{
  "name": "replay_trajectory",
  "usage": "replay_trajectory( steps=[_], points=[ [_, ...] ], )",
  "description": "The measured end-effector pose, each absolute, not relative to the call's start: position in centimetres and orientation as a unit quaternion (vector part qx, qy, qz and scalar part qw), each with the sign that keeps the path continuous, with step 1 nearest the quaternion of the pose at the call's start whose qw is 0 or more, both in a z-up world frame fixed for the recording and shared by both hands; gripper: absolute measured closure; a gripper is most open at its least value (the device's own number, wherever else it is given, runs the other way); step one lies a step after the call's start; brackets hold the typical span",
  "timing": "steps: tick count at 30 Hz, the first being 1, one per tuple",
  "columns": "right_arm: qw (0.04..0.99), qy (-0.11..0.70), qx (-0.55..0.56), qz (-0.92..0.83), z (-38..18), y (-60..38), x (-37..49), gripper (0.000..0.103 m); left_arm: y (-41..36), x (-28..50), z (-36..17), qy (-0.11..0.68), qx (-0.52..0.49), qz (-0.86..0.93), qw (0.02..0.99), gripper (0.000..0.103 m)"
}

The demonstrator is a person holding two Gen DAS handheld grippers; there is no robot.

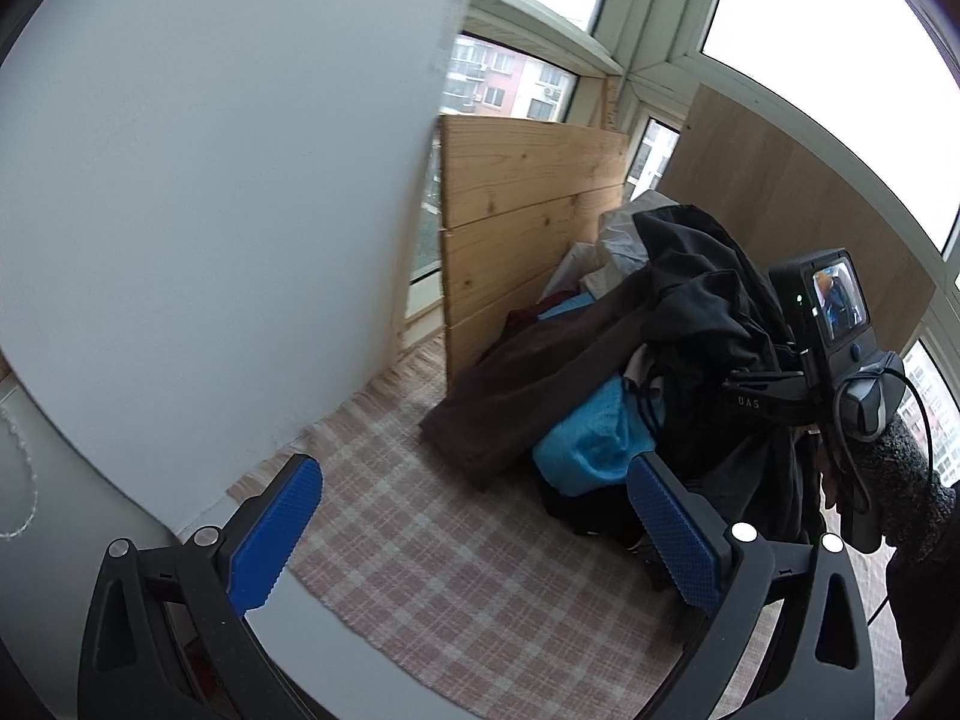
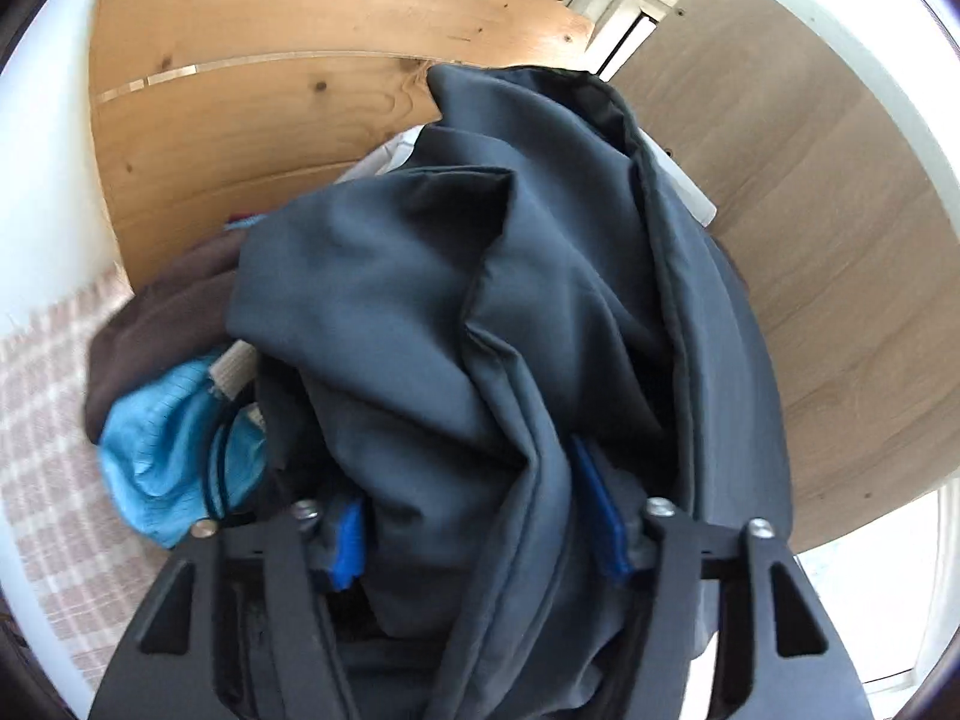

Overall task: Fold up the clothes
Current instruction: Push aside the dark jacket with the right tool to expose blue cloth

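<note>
A heap of clothes (image 1: pixel 600 360) lies on a checked cloth (image 1: pixel 456 570): a brown garment (image 1: pixel 516 396), a light blue one (image 1: pixel 588 444) and a dark grey garment (image 2: pixel 456 312) on top. In the right wrist view, my right gripper (image 2: pixel 477 528) is shut on a thick bunch of the dark grey garment, whose folds spill over both blue pads (image 2: pixel 606 516). The left wrist view shows that gripper (image 1: pixel 750 399) at the right side of the heap. My left gripper (image 1: pixel 474 531) stands open above the checked cloth, just short of the heap, with nothing between its fingers.
Wooden boards (image 1: pixel 528 204) stand behind the heap, with a white wall (image 1: pixel 210 210) to the left and windows (image 1: pixel 828 30) beyond. A person's dark fuzzy sleeve (image 1: pixel 912 480) holds the right gripper at the right edge.
</note>
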State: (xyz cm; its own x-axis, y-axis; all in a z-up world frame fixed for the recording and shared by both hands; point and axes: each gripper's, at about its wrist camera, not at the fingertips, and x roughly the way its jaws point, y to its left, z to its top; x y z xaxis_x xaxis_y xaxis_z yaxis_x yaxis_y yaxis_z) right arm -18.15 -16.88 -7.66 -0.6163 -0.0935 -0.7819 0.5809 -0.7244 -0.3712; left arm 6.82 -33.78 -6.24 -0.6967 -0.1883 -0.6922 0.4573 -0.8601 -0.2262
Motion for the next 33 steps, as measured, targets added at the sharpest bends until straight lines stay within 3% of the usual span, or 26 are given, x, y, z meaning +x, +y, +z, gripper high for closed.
replay_trajectory(
  steps=[4, 13, 22, 26, 33],
  points=[
    [0.218, 0.272, 0.386, -0.854, -6.1, -14.1, -18.5, 0.064, -32.1, 5.7, -5.5, 0.169, 0.347, -0.907, 0.169, 0.001],
    [0.187, 0.201, 0.381, -0.883, -3.0, -5.9, -19.9, 0.072, -32.4, 5.6, -5.9, 0.173, 0.353, -0.902, 0.180, 0.001],
    [0.110, 0.157, 0.403, -0.895, -2.2, 3.7, -21.5, 0.072, -31.8, 3.8, -6.6, 0.171, 0.364, -0.900, 0.166, 0.001],
    [0.110, 0.163, 0.414, -0.889, -2.2, 3.9, -21.6, 0.063, -31.0, 2.9, -6.5, 0.165, 0.367, -0.903, 0.152, 0.001],
    [0.126, 0.169, 0.395, -0.894, 2.2, 2.7, -18.4, 0.061, -31.2, 2.6, -5.9, 0.163, 0.361, -0.905, 0.154, 0.001]
  ],
)
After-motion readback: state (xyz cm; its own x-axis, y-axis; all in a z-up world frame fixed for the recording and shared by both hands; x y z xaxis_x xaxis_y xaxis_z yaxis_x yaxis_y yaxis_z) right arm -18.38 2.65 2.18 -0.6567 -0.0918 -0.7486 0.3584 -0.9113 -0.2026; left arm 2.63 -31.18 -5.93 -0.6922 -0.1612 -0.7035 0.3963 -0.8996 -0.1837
